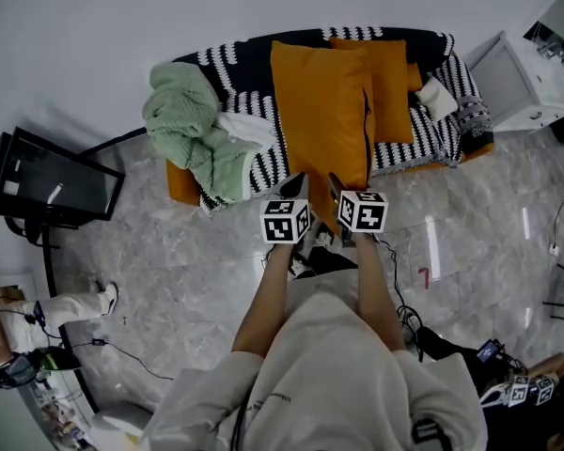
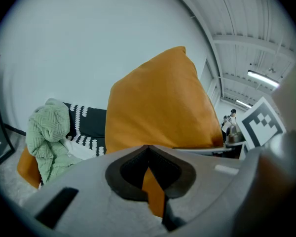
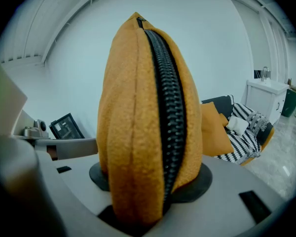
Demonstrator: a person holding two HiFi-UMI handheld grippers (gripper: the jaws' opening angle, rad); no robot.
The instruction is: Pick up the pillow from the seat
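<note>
I am clamping the orange pillow (image 1: 321,111) at its 6 o'clock edge. My left gripper (image 1: 296,184) is pinching a thin corner and my right gripper (image 1: 338,186) is biting the zippered seam. The pillow is reaching toward 12 o'clock over the seat (image 1: 423,144). Gripping it twice is probably preventing twist.

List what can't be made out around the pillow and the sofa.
- Head view: the pillow hides the sofa seat beneath it and part of the second pillow.
- Head view: the blanket covers the sofa's left end.
- Right gripper view: the pillow blocks the room's middle.
- Left gripper view: the left gripper hides the pillow's lower edge.
</note>
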